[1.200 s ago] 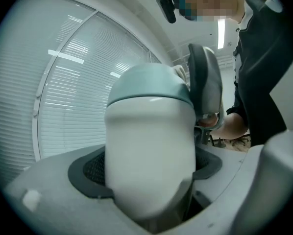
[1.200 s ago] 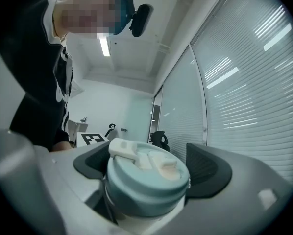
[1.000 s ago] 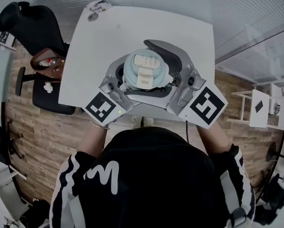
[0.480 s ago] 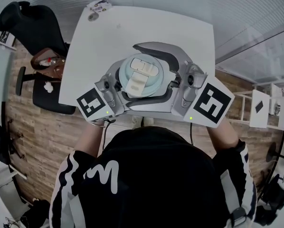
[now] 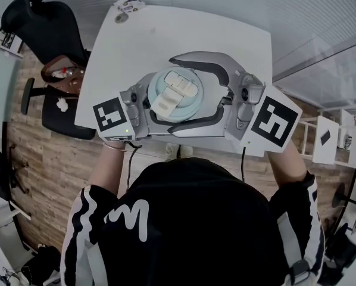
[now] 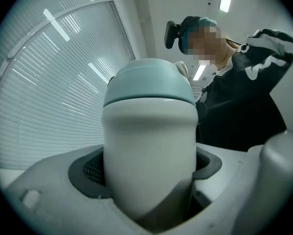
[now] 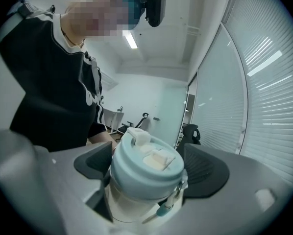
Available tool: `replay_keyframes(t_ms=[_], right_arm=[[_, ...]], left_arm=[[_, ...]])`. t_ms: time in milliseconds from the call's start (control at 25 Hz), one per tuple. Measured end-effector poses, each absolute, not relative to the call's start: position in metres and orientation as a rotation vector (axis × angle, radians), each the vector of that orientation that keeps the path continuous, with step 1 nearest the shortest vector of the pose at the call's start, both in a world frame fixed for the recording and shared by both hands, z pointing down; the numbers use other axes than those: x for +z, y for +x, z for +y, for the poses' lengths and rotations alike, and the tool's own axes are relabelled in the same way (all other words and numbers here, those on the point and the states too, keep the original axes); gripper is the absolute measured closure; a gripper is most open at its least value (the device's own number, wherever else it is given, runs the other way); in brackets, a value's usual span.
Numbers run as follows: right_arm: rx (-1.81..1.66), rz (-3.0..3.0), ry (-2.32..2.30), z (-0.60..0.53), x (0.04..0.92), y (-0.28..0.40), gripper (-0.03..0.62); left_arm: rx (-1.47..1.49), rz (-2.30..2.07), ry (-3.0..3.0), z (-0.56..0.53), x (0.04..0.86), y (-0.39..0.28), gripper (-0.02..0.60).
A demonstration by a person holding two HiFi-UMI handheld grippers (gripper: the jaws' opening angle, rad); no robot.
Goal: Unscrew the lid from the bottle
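One white table (image 5: 166, 34), wooden floor (image 5: 53, 159)

One view overhead; two close, level; bottle (image 5: 175, 95) shared

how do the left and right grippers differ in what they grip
The left gripper clamps the white bottle body; the right gripper clamps the pale blue lid. The left gripper reaches in from the person's left, the right gripper from the right. Both are clamped shut.
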State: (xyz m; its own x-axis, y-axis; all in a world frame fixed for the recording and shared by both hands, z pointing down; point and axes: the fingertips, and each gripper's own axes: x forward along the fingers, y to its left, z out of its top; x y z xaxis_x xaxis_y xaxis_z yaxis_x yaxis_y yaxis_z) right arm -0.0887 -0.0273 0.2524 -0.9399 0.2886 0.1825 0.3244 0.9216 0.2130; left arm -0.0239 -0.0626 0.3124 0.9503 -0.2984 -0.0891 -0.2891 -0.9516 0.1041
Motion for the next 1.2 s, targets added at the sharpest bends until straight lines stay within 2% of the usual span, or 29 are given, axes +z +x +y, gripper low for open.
replay_keyframes(t_ms=[200,480,720,1000,1200], right_arm=[[-0.382,-2.862,-0.65,-0.016,0.257,-0.087,0.134],[-0.315,-2.903,-0.736,-0.011,0.246,-0.085,0.134],[-0.2,-3.118,-0.552,-0.032,0.225,-0.073,0.135],[-0.192,-3.17,-0.317,-0.05,0.236,-0.054,0.138],[-0.152,-3.209,-0.12,-0.059,0.241,-0.028,0.174]], left_arm=[[-0.116,-0.353,3.055,-0.054,0.315,-0.021,0.132],[-0.245,-0.309,3.041,-0.046,0.304,-0.019,0.132],[-0.361,-0.401,2.994,-0.054,0.302,-0.029,0.132],[-0.309,-0.577,3.001,-0.066,0.308,-0.034,0.132],[-0.308,-0.712,2.975,-0.077,0.31,-0.029,0.132]])
